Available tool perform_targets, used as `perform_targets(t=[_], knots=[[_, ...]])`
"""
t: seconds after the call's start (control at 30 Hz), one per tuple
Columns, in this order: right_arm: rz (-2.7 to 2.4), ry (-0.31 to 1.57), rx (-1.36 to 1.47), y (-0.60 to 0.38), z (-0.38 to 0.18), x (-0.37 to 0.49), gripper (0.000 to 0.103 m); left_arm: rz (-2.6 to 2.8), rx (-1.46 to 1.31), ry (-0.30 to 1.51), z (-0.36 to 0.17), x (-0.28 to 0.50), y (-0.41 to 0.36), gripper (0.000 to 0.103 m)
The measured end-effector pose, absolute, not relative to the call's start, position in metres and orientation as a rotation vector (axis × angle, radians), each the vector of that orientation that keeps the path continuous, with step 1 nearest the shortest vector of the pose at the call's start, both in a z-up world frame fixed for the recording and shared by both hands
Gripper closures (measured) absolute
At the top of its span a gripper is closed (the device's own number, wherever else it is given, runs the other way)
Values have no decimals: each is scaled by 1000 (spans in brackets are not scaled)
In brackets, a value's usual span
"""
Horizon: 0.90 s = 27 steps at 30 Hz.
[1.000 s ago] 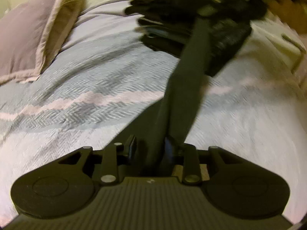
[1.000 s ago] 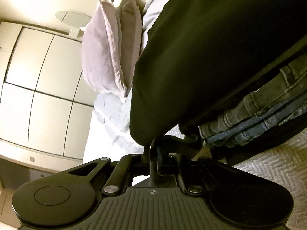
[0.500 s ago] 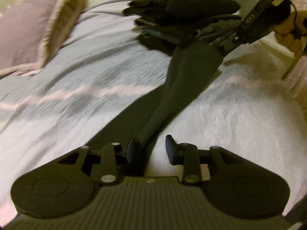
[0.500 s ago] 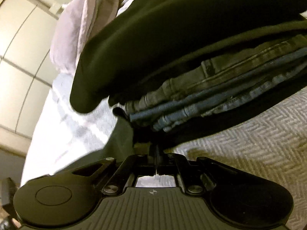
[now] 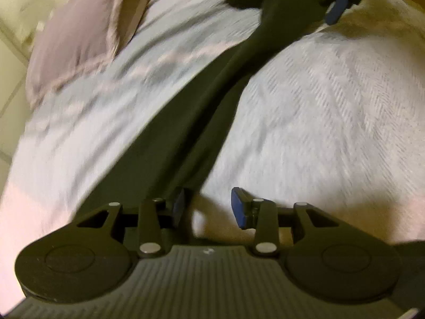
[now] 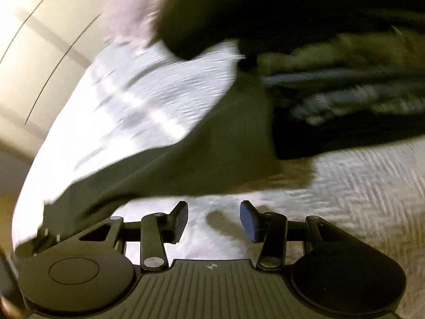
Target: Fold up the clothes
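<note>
Both grippers stand with their jaws apart and nothing between the pads: the left gripper (image 5: 208, 207) hangs low over the bedspread (image 5: 318, 122), and the right gripper (image 6: 213, 222) does the same at the far end of the dark garment (image 5: 202, 111). That garment lies stretched in a long narrow strip across the bedspread, its near end just beside the left gripper's left pad and its far end running up against the stack of folded clothes (image 6: 345, 90). In the right wrist view the garment's wide end spreads flat just ahead of the open fingers, the stack close behind it. A mauve pillow (image 5: 79, 40) leans at the head of the bed, well apart from the garment. Pale cupboard doors (image 6: 39, 40) stand beyond the bed's edge. Both views are blurred.
</note>
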State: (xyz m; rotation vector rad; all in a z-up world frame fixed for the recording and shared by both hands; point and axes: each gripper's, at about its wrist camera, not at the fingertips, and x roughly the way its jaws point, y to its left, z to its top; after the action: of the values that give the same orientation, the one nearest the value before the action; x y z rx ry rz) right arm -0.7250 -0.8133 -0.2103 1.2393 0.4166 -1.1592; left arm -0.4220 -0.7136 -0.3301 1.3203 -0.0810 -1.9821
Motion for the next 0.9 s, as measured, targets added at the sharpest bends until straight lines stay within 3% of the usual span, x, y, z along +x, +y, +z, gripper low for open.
perform_targets(t=[0.13,0.2,0.23,0.27,0.4,0.43,0.47,0.53,0.7,0.9], knots=[[-1237,388,1219,-810,-204,-738,56,-2010,1366,-232,-341,-440,-718,69],[-1262,391,1201,-809,-201,-745,56,-2020,1405,-282,-346,-446,-722,79],[-1273,394,1191,-810,-201,-748,56,-2021,1419,-288,-346,-446,-724,93],[-1271,395,1181,-811,-201,-750,56,-2023,1430,-292,-346,-447,-725,98],[-1189,392,1148,-821,-207,-753,58,-2057,1408,-210,-338,-442,-739,100],[-1156,399,1162,-825,-208,-753,80,-2071,1396,-192,-334,-439,-741,100],[-1131,406,1188,-828,-208,-753,93,-2085,1388,-177,-330,-437,-743,100],[-1103,352,1270,-830,-202,-760,100,-2119,1389,-173,-323,-432,-742,100],[-1067,97,1481,-829,-166,-794,101,-2205,1393,-161,-306,-420,-739,100],[-1086,319,1456,-817,-187,-786,101,-2275,1464,-197,-310,-424,-725,100]])
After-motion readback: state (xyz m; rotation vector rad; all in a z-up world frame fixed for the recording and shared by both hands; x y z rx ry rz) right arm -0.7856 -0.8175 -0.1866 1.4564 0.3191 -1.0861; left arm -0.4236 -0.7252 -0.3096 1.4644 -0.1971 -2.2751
